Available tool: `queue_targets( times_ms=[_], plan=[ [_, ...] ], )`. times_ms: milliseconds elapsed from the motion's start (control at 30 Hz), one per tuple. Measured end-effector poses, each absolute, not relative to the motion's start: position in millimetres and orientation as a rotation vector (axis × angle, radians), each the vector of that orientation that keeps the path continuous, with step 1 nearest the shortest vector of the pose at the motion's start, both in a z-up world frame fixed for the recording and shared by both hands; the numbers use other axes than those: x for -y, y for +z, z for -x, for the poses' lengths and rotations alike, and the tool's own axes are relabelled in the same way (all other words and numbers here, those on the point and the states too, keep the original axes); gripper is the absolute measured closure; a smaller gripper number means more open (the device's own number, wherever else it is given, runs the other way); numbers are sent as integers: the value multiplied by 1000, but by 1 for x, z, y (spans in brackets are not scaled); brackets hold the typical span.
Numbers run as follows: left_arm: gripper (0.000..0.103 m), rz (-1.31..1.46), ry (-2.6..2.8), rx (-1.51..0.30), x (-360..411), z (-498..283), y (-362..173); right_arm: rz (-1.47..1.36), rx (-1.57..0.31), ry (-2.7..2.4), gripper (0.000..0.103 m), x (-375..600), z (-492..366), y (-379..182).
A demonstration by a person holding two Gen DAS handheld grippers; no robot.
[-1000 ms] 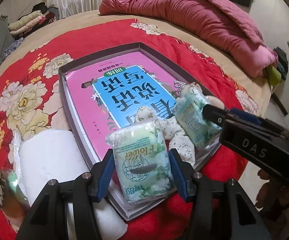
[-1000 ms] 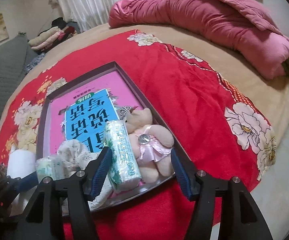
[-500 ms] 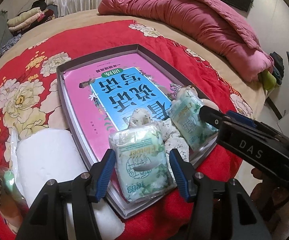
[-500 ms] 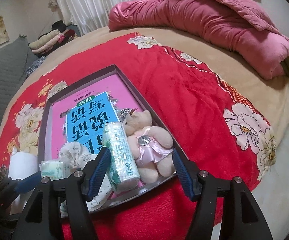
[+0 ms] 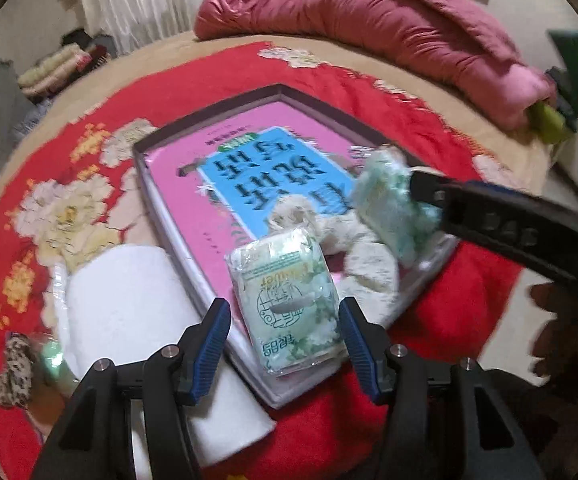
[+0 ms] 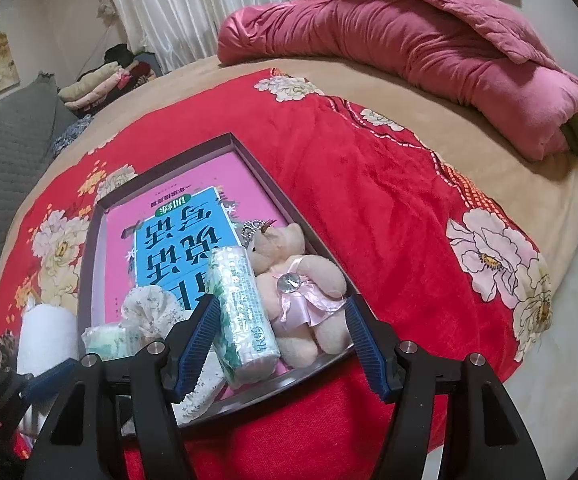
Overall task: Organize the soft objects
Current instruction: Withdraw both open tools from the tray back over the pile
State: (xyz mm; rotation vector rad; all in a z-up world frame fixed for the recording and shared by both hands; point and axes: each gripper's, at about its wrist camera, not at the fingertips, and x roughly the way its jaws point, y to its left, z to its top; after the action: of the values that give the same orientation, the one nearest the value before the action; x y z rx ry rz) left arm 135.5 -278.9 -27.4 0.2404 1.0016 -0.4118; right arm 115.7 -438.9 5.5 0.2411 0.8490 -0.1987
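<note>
Left wrist view: the left gripper (image 5: 285, 344) stands apart around a tissue pack (image 5: 287, 304) lying at the tray's (image 5: 209, 114) near corner, pads clear.

Right wrist view: the right gripper (image 6: 279, 346), jaws just widened, stands apart; a second tissue pack (image 6: 241, 316) and teddy bear (image 6: 301, 292) lie between them by the tray's near edge.

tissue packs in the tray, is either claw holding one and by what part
Neither. Both claws are open: the left claw straddles one tissue pack without pressing it, the right claw likewise around the other pack.
</note>
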Motion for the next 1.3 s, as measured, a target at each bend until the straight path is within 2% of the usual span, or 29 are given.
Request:
queue_targets(
  times_ms=[367, 500, 933, 1300],
  plan=[
    [47, -198, -379, -966, 269, -136, -22, -193, -839, -202, 35, 431, -116, 8],
    [47, -132, -410, -945, 262, -130, -11, -140, -824, -199, 30, 422, -115, 12],
    [40, -26, -390, -936, 237, -123, 1, -90, -781, -203, 27, 413, -110, 19],
    [39, 11, -390, -896, 215, -104, 15, -72, -712, -216, 27, 408, -101, 30]
  ],
)
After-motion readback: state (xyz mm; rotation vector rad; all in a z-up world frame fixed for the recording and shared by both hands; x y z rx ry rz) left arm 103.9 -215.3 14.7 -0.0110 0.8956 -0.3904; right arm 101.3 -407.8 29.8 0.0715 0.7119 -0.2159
